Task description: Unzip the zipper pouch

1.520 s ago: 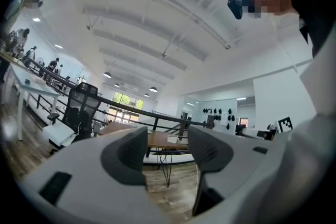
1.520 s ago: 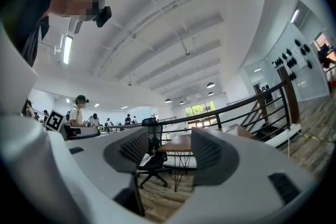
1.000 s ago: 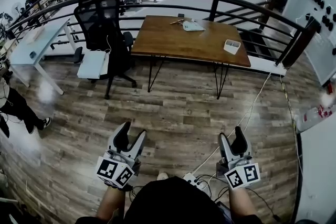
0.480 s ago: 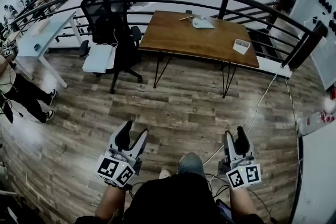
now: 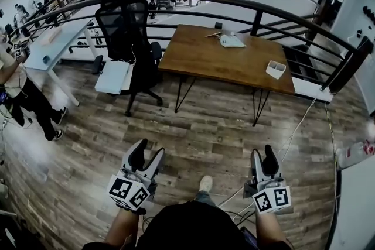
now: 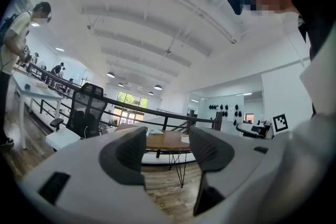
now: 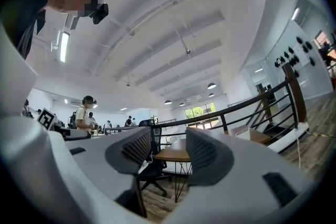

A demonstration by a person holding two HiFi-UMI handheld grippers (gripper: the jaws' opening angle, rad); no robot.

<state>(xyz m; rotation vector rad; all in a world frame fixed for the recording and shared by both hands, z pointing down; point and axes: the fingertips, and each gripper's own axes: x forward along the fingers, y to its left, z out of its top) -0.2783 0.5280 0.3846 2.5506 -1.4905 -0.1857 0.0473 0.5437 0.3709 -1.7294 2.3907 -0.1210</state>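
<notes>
- You hold both grippers over the wood floor [image 5: 205,120], well short of the wooden table [image 5: 222,61]. The left gripper [image 5: 147,152] is toward the table's left end and the right gripper [image 5: 263,155] toward its right end.
- The left gripper's jaws stand wide apart with nothing between them. In the left gripper view only the distant table shows through the gap.
- The right gripper's jaws are also apart, a little narrower than the left's, and have just been closing. Nothing is between them either, and they hold nothing.
- A pale flat thing that appears to be the zipper pouch [image 5: 232,41] lies on the table near its far edge, well apart from both grippers. It is too small to make out the zipper.
- A thin pen-like stick [image 5: 212,34] lies just left of the pouch, and a small white box [image 5: 275,69] sits near the table's right end.
- A black office chair [image 5: 126,26] stands just beside the table's left end, and a black railing [image 5: 246,3] curves behind the table.
- Your shoe [image 5: 205,183] shows on the floor on the table's near side, between the two grippers.
</notes>
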